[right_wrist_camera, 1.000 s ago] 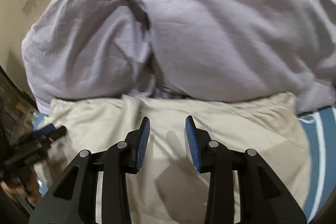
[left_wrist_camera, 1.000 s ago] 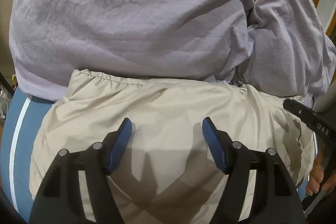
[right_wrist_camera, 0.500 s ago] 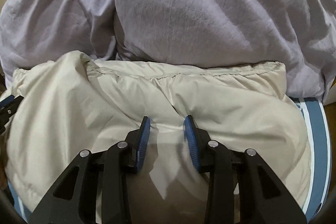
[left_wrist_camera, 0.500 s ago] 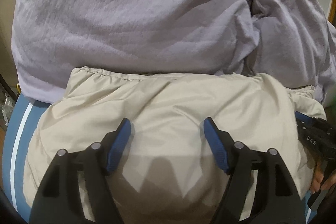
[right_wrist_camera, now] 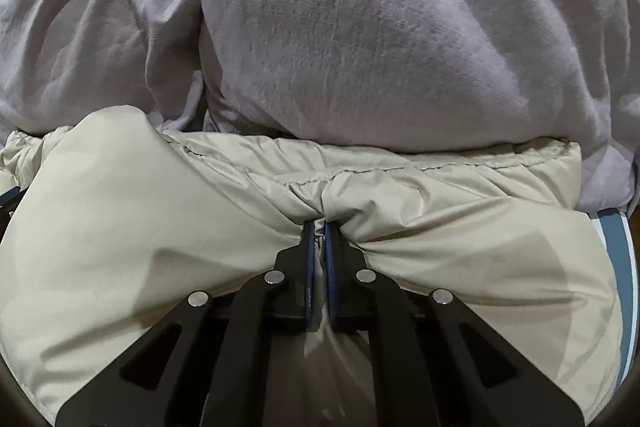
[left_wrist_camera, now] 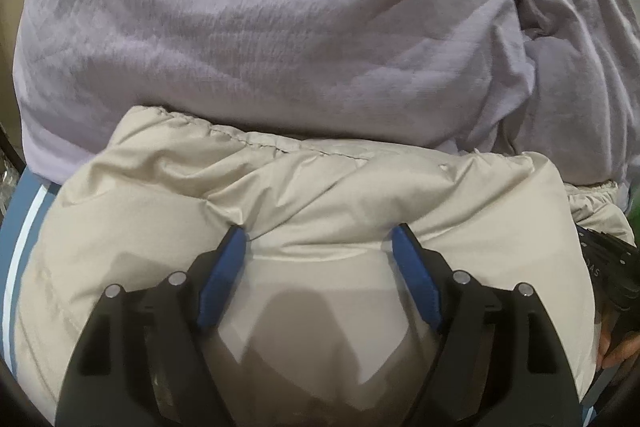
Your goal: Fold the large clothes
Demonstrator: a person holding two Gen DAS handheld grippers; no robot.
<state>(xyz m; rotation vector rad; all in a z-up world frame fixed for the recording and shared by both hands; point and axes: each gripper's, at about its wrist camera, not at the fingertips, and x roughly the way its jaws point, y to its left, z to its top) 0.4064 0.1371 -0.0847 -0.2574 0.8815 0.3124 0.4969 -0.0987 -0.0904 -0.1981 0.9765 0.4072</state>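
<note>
The right claw (right_wrist_camera: 319, 231) pinches a fold of the puffy beige quilted jacket (right_wrist_camera: 160, 227), its jaws just closed; the left claw (left_wrist_camera: 319, 235) presses wide open into the same jacket, which lies before a heaped lilac duvet (left_wrist_camera: 280, 27) on blue striped bedding (left_wrist_camera: 24, 211).

The puffy jacket (left_wrist_camera: 320, 195) is a plain cream-beige. The big soft cloth (left_wrist_camera: 260, 27) behind it is pale purple with no pattern. The cover (right_wrist_camera: 618, 259) under them is blue with white stripes. Each tool (left_wrist_camera: 318, 239) is black with bright blue pads (left_wrist_camera: 222, 279).
</note>
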